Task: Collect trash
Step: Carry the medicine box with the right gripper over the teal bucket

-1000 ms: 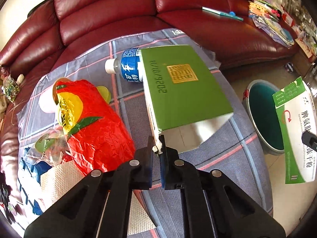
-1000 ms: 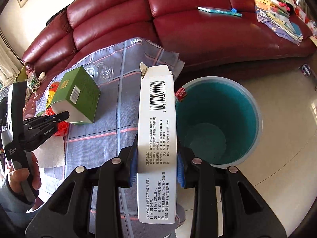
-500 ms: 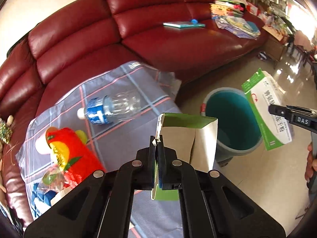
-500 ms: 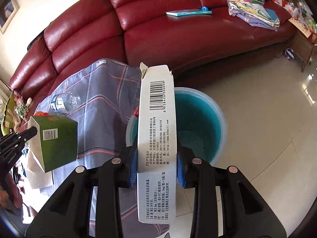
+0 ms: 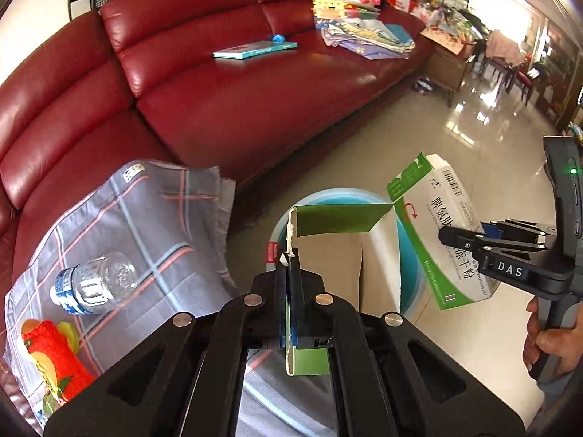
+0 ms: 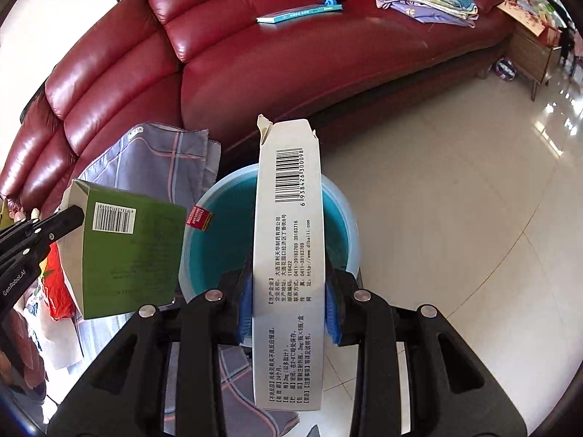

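Left gripper (image 5: 290, 284) pinched the green box (image 5: 339, 251) wall; right gripper (image 6: 288, 306) clamped the white carton (image 6: 288, 255), mid-frame above the bin (image 6: 339, 196).

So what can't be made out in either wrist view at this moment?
- Bin floor: the white box and green box cover it in both views.
- Green box's inside: left view shows only flaps.
- Bottle cap: hidden on its far side, left view.
- Red bag: cut off by the lens edge.
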`<state>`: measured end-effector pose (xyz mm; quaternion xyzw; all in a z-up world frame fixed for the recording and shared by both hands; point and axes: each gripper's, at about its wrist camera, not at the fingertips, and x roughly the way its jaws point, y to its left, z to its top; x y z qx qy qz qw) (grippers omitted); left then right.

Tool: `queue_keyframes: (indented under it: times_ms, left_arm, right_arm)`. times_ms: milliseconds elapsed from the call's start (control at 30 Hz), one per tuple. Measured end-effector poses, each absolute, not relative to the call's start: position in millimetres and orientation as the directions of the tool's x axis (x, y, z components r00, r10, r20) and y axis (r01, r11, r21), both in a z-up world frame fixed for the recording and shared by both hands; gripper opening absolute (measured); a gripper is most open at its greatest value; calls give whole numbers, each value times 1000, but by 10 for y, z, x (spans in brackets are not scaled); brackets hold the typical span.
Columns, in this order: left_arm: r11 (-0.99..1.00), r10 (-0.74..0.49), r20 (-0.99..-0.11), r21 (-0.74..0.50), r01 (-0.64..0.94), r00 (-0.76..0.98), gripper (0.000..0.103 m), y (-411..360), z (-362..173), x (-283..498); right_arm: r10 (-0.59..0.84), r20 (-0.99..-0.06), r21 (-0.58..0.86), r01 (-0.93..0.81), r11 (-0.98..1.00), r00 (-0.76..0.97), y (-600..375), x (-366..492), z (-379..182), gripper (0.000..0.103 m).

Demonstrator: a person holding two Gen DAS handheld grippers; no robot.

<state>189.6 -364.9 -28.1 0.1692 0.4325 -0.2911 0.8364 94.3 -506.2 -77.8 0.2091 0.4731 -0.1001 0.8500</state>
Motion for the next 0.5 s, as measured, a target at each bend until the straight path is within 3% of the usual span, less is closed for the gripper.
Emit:
queue_keyframes:
  times_ms: [267,400,467,500]
  left_arm:
    - [751,-328,-850,30,660,412,2,-3991,-605,1981]
    - [748,-306,-869,32,663,388,7,-4009,-766,1999]
    - [750,-288,-874,49,659,393,24,-3987,-823,1986]
    - [753,-277,-870,67,654,408,46,-3963,-838,1975]
  right_arm:
    - [45,-853,276,377,884,521,-5144,1038,-855,30]
    - [55,-858,275,365,889,511,-5072,1123,-912,30]
    - [57,-861,270,360,893,505,-5032,1169,-936,30]
    - [58,-864,267,356,896,501,-5010,1188,-949,30]
